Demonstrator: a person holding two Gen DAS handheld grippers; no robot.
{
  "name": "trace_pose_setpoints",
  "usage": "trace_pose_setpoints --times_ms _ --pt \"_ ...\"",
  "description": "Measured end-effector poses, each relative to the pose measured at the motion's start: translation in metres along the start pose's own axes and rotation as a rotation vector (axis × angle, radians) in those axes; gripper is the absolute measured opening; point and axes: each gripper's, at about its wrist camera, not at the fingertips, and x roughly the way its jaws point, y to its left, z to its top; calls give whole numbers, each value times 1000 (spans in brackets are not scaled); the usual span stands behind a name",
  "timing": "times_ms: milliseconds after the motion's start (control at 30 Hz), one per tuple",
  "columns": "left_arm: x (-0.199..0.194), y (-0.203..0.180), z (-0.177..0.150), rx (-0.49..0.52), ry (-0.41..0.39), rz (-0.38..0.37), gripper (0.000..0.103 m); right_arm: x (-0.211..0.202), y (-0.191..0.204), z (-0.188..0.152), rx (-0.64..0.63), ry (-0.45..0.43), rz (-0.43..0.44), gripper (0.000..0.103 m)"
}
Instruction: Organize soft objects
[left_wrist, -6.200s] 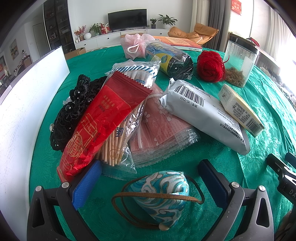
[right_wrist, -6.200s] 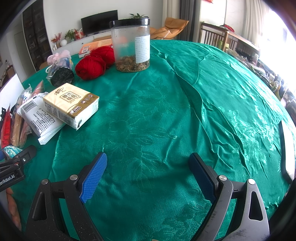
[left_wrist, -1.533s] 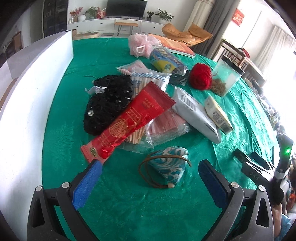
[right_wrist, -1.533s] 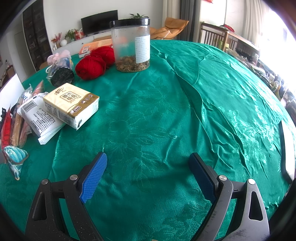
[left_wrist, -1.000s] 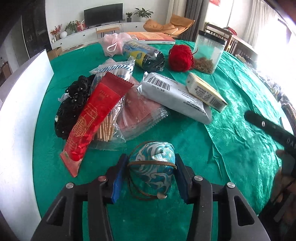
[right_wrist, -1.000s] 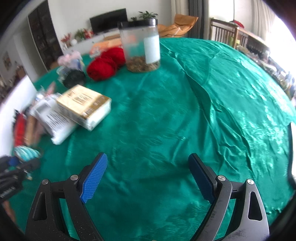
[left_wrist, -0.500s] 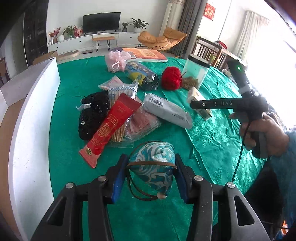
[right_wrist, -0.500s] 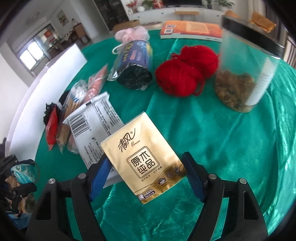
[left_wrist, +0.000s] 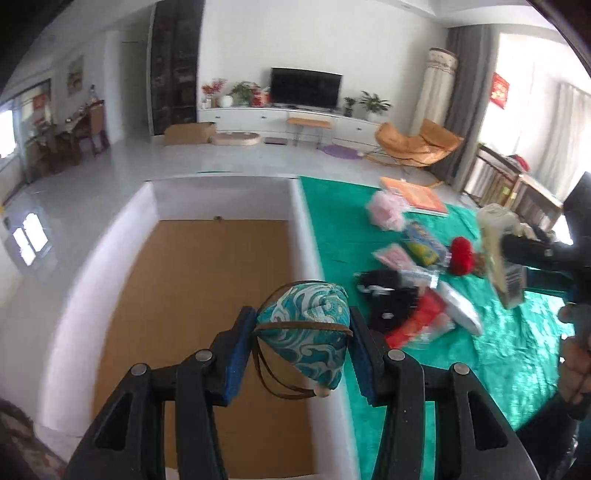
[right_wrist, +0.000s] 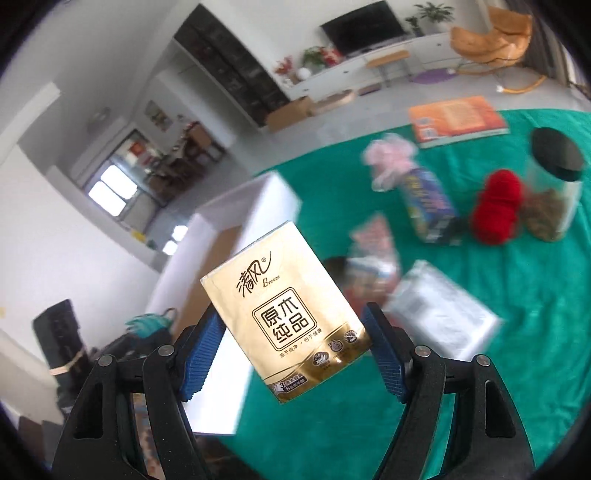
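My left gripper (left_wrist: 301, 352) is shut on a teal patterned cloth pouch (left_wrist: 306, 332) with a brown cord, held in the air over the right wall of a white box (left_wrist: 66, 317) with a brown floor. My right gripper (right_wrist: 293, 347) is shut on a gold tissue pack (right_wrist: 286, 310), lifted above the green table (right_wrist: 535, 295) near the box (right_wrist: 255, 199). The tissue pack also shows at the right of the left wrist view (left_wrist: 500, 262). The pouch shows small in the right wrist view (right_wrist: 149, 321).
On the green cloth lie a red yarn ball (right_wrist: 496, 208), a clear jar with a black lid (right_wrist: 554, 184), a pink mesh sponge (right_wrist: 389, 155), a blue packet (right_wrist: 428, 201), a white packet (right_wrist: 441, 314), a black beaded item (left_wrist: 388, 295) and an orange book (right_wrist: 456, 120).
Both grippers rose from the table and swung left toward the white box. The left one now holds the pouch over the box wall; the right one lifted the tissue pack clear of the table.
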Motion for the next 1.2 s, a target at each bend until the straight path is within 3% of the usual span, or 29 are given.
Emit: trace_pose_setpoints --times_ms 100,167,200,267,367,467,600,700,800,933,1033,1200 --pt "-7 55 -10 -63 14 163 54 50 64 -5 -55 60 107 77" --pt "-1 76 -24 -99 50 234 83 83 93 -16 -97 112 154 78" --pt "4 89 -33 -132 63 266 103 100 101 -21 -115 136 164 79" --pt "6 102 -49 -196 60 288 103 123 109 -32 -160 178 127 81" --pt "8 97 -60 -252 55 251 103 118 94 -42 -233 135 19 81" --pt "7 70 -61 -240 6 176 103 90 52 -49 -280 57 -154 81" --pt "3 -6 -54 -140 -66 14 103 42 -30 -73 -282 -46 -439 81" --pt "1 -81 -46 -64 -83 -151 103 10 -104 -94 -168 -60 -631 81" --pt "24 -151 -56 29 -14 -258 103 -28 -156 -106 -4 -90 -718 81" --pt "83 -219 -91 155 121 -254 103 -50 -181 -107 46 -112 -802 81" --pt "122 -230 -110 223 176 -216 103 -42 -184 -103 37 -96 -856 81" --pt "157 -242 -110 272 207 -186 103 -41 -190 -110 53 -92 -859 82"
